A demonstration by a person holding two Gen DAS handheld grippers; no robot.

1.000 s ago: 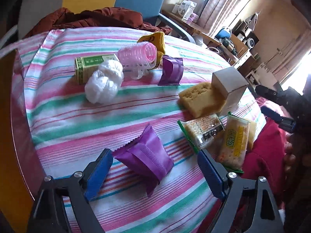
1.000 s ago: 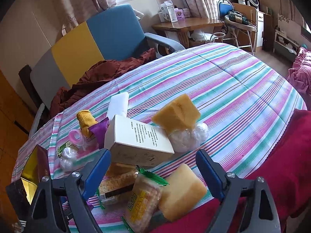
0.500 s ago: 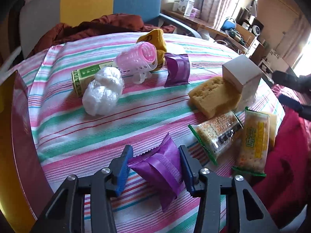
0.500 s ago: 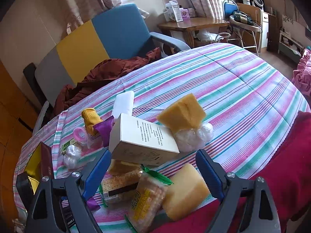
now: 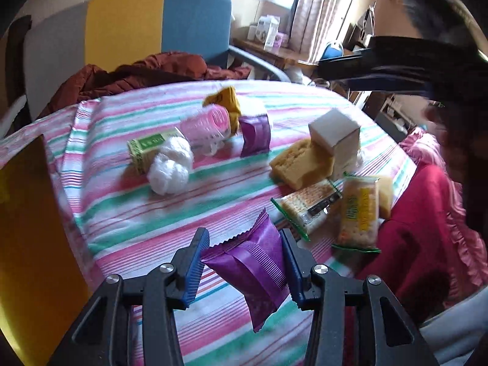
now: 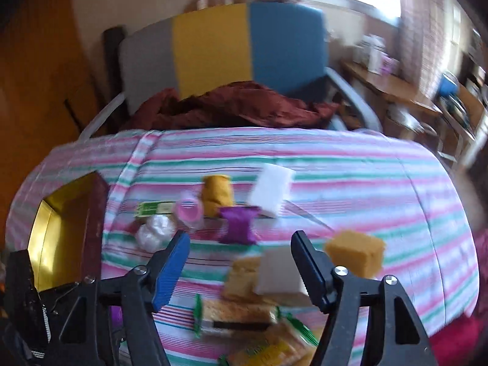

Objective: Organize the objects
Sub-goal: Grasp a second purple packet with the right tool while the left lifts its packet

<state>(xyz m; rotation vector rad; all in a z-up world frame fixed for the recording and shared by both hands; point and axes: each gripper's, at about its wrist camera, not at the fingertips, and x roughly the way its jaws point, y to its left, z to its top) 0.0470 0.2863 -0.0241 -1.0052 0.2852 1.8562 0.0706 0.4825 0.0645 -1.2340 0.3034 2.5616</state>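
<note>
My left gripper (image 5: 244, 238) is shut on a purple snack packet (image 5: 250, 262) and holds it just above the striped tablecloth (image 5: 189, 213). A second purple packet (image 5: 254, 135) stands further back beside a pink hair roller (image 5: 207, 125). In the blurred right wrist view, my right gripper (image 6: 238, 238) hangs over the table with its jaws closing and nothing pressed between them. Below it lie the white box (image 6: 279, 274), a yellow sponge (image 6: 241, 277) and cracker packs (image 6: 235, 314). The second purple packet (image 6: 238, 224) lies beyond its fingertips.
A green box (image 5: 149, 148), a white plastic bundle (image 5: 170, 166) and a yellow cloth item (image 5: 224, 100) sit at the back left. An open gold-lined box (image 6: 64, 228) is at the left table edge. Another sponge (image 6: 355, 253) lies right. A chair (image 5: 158, 24) with a red-brown garment stands behind.
My left gripper closed on the near purple packet and lifted it off the cloth. My right gripper rolled and swung left across the table, and its jaws narrowed.
</note>
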